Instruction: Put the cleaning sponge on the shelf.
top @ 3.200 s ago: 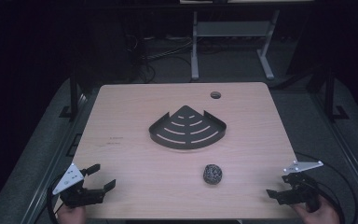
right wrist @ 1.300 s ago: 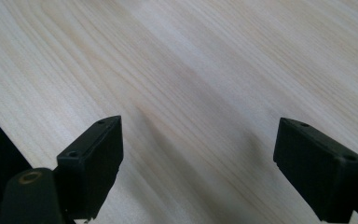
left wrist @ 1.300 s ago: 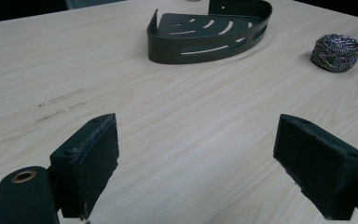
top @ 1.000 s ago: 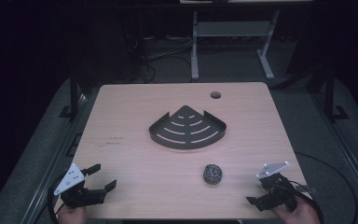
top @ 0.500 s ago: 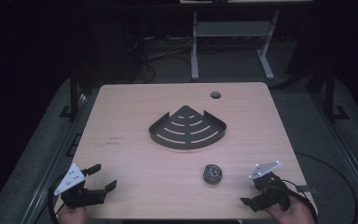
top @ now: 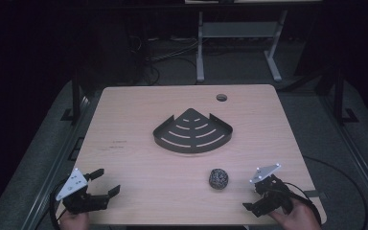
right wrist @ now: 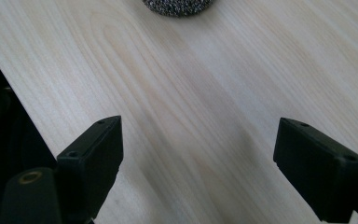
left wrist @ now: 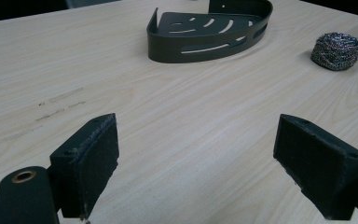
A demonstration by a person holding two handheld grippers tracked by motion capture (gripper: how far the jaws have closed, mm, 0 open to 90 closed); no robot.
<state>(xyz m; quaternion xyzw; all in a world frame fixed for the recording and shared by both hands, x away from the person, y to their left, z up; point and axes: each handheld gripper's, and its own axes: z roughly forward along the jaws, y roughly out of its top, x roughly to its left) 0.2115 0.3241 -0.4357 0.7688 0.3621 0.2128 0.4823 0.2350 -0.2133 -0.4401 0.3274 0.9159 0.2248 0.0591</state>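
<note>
Two things lie on the pale wood-grain surface (top: 139,167): one scouring ball (top: 218,178) and one corner caddy (top: 193,132). There are also two tongs, one in each of the person's hands at the near edge.

The scouring ball is a small rounded wad of wound steel wire, grey and glinting, its coils plain in the left gripper view (left wrist: 336,50). It sits on the near right part of the surface, well in front of the caddy and near the right tongs (top: 258,197), apart from them. In the right gripper view the ball (right wrist: 178,6) is cut off by the top edge, so just its lower rim shows.

The caddy is dark matte metal, fan-shaped, with a curved front wall, two straight sides meeting at a back corner, and curved slots through its floor. It rests flat at the middle of the surface.

The left tongs (top: 102,182) stand wide open over the near left corner, holding nothing; their pads (left wrist: 89,161) look rough and foam-like. The right tongs are likewise spread wide and empty, over bare wood.

One round hole (top: 221,97) pierces the surface near its far edge. Beyond the surface the room is dark; a grey frame (top: 239,38) and cables are dim and hard to make out.
</note>
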